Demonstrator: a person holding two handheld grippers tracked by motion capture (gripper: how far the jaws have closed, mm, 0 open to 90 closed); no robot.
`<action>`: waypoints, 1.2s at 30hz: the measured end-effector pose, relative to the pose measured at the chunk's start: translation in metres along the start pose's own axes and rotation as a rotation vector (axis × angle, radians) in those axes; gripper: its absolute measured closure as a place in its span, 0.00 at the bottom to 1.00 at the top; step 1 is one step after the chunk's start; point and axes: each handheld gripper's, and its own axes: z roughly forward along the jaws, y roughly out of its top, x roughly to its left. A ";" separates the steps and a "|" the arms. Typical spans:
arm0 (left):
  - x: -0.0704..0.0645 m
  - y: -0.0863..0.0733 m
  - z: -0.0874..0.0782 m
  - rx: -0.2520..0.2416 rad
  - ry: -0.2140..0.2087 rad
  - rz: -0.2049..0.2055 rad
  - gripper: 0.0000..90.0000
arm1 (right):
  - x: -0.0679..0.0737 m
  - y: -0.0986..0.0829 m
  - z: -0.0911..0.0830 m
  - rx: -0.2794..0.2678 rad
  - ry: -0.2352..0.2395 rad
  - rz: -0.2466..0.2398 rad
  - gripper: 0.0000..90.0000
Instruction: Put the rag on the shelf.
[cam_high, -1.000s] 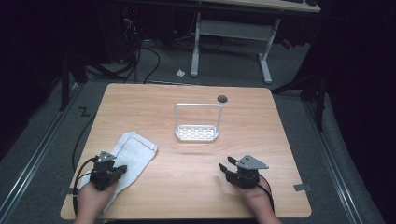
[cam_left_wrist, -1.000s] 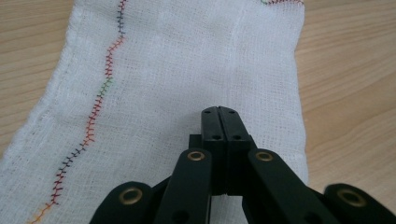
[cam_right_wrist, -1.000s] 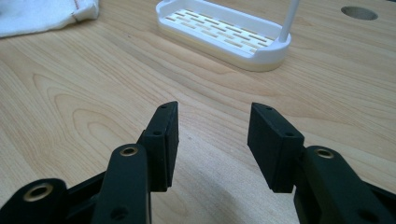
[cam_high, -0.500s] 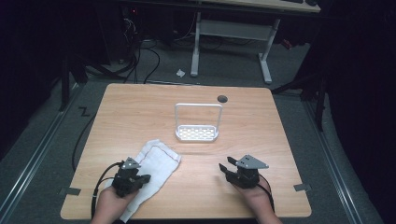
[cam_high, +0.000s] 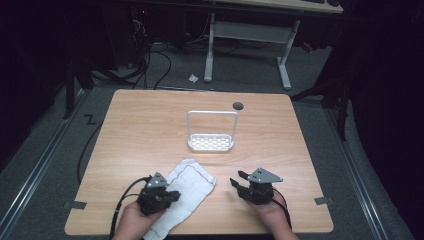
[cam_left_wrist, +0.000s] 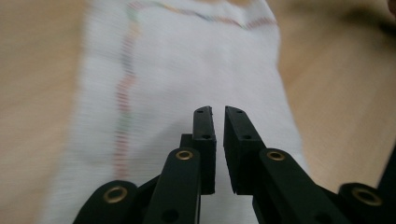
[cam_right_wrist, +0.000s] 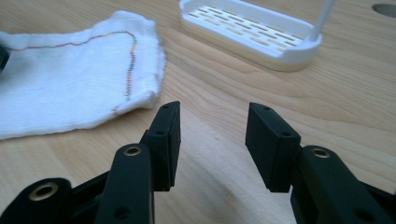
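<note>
Left hand-held gripper (cam_high: 172, 195) on unlabelled white cloth (cam_high: 192, 181)

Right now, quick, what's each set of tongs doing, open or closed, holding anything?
Left tongs: nearly closed over the white woven cloth with coloured stitching; whether they pinch it cannot be told.
Right tongs: open, empty, above the bare wooden table.

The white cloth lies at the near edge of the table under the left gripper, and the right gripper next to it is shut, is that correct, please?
Not quite: the right gripper is open, its jaws standing apart over bare wood in the right gripper view. The white cloth does lie near the table edge under the left gripper.
</note>
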 end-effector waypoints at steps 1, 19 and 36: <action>0.010 -0.002 -0.006 -0.012 0.042 -0.023 0.93 | 0.003 0.001 0.000 -0.005 0.012 -0.002 0.64; 0.004 -0.015 0.010 0.104 -0.017 -0.011 1.00 | 0.065 0.011 0.040 0.177 0.144 -0.113 1.00; -0.063 -0.011 0.040 0.146 -0.267 0.149 1.00 | 0.025 0.001 0.029 0.150 0.027 -0.037 1.00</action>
